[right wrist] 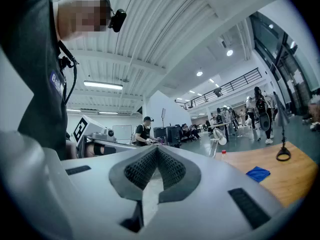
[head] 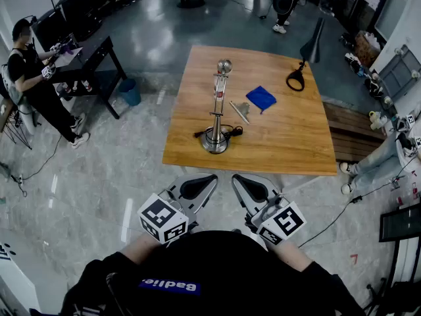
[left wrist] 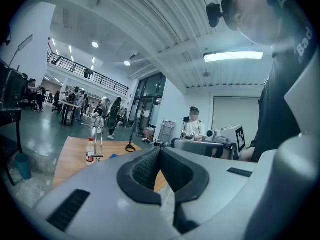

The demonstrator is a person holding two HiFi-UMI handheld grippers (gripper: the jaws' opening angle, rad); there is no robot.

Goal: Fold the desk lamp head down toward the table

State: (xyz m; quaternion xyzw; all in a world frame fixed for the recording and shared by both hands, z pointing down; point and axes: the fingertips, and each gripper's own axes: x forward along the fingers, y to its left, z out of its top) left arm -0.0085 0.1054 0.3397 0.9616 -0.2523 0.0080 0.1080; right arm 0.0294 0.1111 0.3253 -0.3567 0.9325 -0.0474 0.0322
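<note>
A silver desk lamp [head: 217, 114] stands upright on the wooden table [head: 289, 143], its round base near the front edge and its head [head: 224, 66] at the top. It also shows far off in the left gripper view as the lamp [left wrist: 99, 131] and in the right gripper view as the lamp head [right wrist: 219, 136]. My left gripper [head: 212, 177] and right gripper [head: 236, 177] are side by side close to my body, short of the table's near edge. The left gripper [left wrist: 160, 149] and the right gripper [right wrist: 156, 148] are both shut, and neither holds anything.
On the table are a blue cloth [head: 261, 98], a small red-labelled bottle [left wrist: 90, 151] by the lamp, a thin stick [head: 239, 112] and a black lamp [head: 304, 61] at the far right. A blue bin [head: 129, 91] and a black desk [head: 92, 61] stand left; a bench [head: 348, 133] stands right.
</note>
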